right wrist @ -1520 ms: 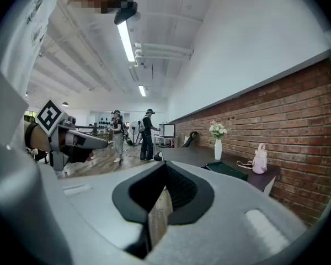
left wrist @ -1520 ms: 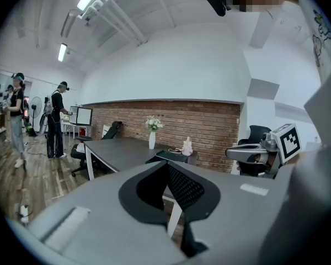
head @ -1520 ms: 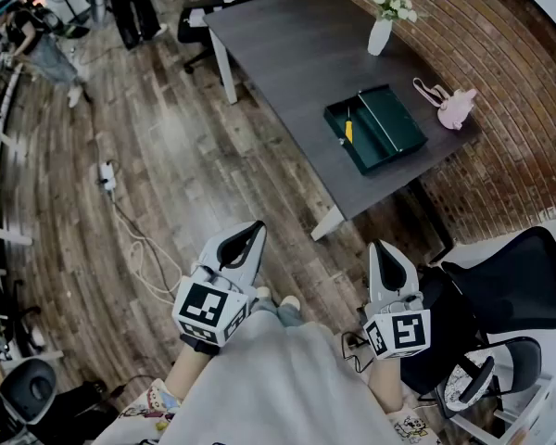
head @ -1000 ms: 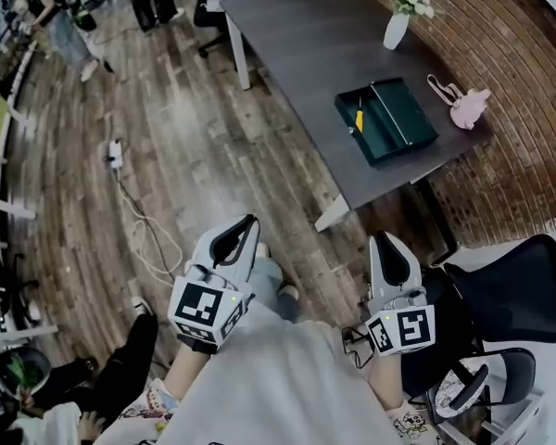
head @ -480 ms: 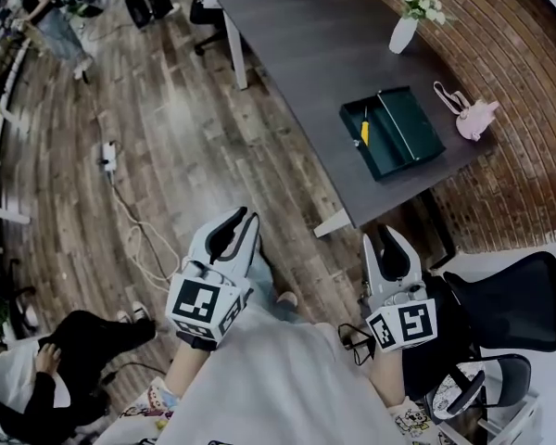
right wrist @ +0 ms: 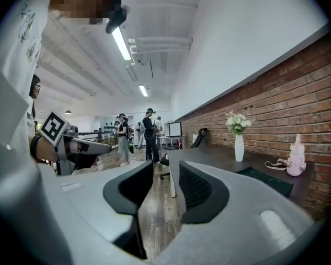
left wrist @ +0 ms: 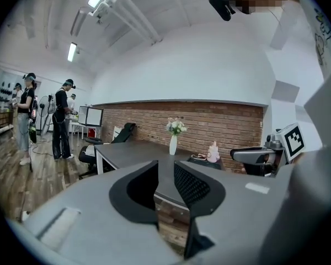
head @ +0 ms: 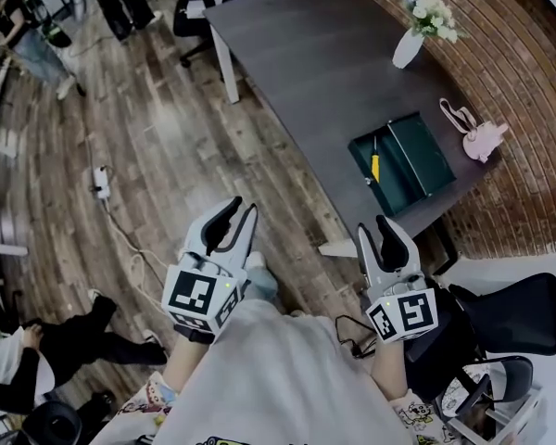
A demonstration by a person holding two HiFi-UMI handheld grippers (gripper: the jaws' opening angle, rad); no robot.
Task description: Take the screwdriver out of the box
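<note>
Step in hand: you are closing on the tabletop [head: 306, 54], and the reach for the screwdriver [head: 374, 167] is not yet begun. Left gripper [head: 242, 208]: its jaws have just been opening and are standing apart with nothing between them. Right gripper [head: 373, 226]: the same, jaws just opened, apart and empty. Both are hanging over the wooden floor [head: 167, 137], well apart from the box [head: 396, 184]. Screwdriver: it is lying inside the open green box, near the tabletop's near end, with its yellow handle showing. Advice: the right gripper is sitting nearer, so you are probably best served bringing it in from above the box wall. Set the jaws across the yellow handle rather than the thin shaft, and lift straight up until the wall is cleared. The left gripper may be needed to steady the box, which looks likely to slide. Hard to make out: the shaft and tip are reading only as a thin dark line. You cannot tell whether the tool is touching the box wall. Neither gripper view is showing the screwdriver; the right gripper view is giving only a low dark-green slab.
</note>
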